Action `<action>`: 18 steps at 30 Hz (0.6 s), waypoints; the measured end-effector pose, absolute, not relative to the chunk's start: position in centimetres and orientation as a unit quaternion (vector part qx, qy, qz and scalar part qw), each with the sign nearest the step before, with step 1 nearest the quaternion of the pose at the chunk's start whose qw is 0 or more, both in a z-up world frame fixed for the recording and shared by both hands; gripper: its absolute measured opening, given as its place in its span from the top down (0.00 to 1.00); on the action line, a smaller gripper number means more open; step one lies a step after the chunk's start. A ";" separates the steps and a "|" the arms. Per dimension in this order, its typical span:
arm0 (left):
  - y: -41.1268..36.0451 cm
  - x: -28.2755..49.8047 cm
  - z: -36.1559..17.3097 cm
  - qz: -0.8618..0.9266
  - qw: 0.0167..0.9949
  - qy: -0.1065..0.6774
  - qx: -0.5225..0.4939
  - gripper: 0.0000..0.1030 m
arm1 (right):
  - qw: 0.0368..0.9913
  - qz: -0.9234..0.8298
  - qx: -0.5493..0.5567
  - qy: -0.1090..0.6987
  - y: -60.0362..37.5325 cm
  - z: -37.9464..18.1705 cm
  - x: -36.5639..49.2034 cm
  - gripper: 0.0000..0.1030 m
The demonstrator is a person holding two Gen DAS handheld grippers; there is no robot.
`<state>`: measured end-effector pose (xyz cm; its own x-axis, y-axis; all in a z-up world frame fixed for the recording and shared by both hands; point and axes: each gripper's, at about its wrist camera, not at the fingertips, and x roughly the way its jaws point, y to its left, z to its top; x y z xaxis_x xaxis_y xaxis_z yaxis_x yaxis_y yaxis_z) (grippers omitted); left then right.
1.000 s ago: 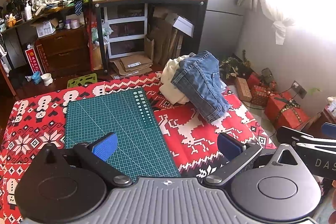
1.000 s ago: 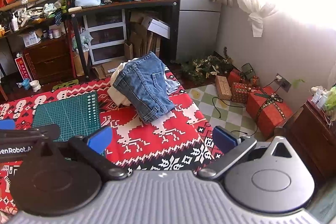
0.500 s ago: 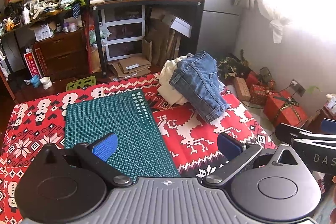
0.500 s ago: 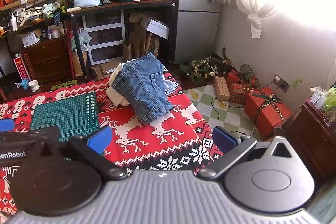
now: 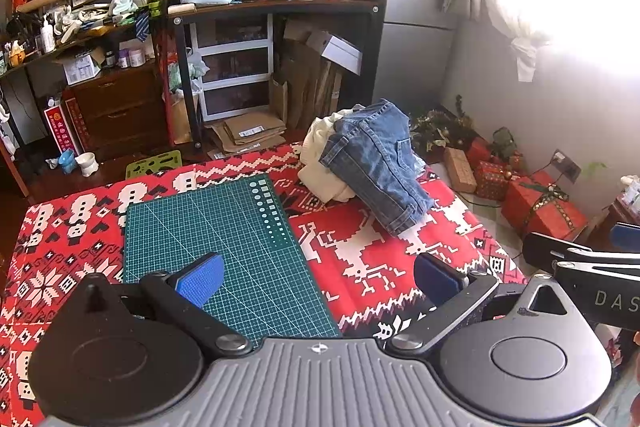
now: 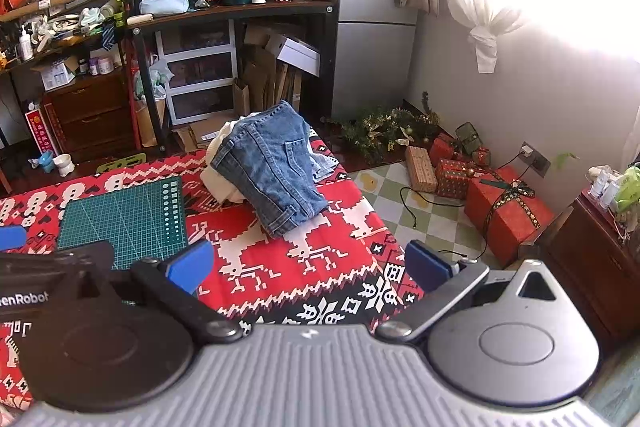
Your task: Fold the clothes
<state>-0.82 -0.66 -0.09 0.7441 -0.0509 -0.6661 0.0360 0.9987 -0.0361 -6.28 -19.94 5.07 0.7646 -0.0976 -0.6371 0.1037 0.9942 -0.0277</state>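
Denim shorts point(image 5: 378, 163) lying atop cream garment point(image 5: 320, 163) near far right corner of red patterned tablecloth point(image 5: 360, 251), beside green cutting mat point(image 5: 224, 239). Left gripper point(image 5: 318, 277) and right gripper point(image 6: 306, 265) hovering near front edge, jaws spread wide, gripping nothing.

Denim garment point(image 6: 276, 167) lies crumpled on red cloth point(image 6: 320, 259) (fingers point(image 6: 188, 265) spread, empty).

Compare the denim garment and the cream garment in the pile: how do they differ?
The denim garment is blue and lies on top, draping toward the near side. The cream garment is pale, sits underneath, and only its crumpled edge shows at the left of the pile. Both rest unfolded on the red patterned cloth, beyond the green cutting mat.
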 end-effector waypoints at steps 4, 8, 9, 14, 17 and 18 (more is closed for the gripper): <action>-0.7 -0.8 0.0 -0.023 0.934 0.357 -0.010 0.01 | 0.939 -0.053 0.004 0.339 -20.1 5.1 -6.2 0.00; -0.6 -0.7 0.0 -0.025 0.934 0.357 -0.012 0.01 | 0.940 -0.053 0.004 0.337 -20.2 5.2 -6.2 0.00; -0.6 -0.7 0.0 -0.026 0.934 0.357 -0.011 0.01 | 0.940 -0.053 0.005 0.337 -20.2 5.2 -6.2 0.00; -0.6 -0.6 0.0 -0.029 0.934 0.357 -0.010 0.01 | 0.940 -0.048 0.012 0.339 -20.5 5.1 -6.3 0.00; -0.6 -0.6 -0.1 -0.033 0.933 0.359 -0.013 0.01 | 0.940 -0.042 0.019 0.339 -20.6 5.0 -6.3 0.00; -0.6 -0.6 -0.1 -0.033 0.933 0.359 -0.013 0.01 | 0.940 -0.042 0.019 0.339 -20.6 5.0 -6.3 0.00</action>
<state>-0.57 -0.60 -0.10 0.7398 -0.0711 -0.6691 0.0529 0.9975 -0.0475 -6.33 -20.63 5.01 0.7671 -0.0667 -0.6381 0.0925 0.9957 0.0071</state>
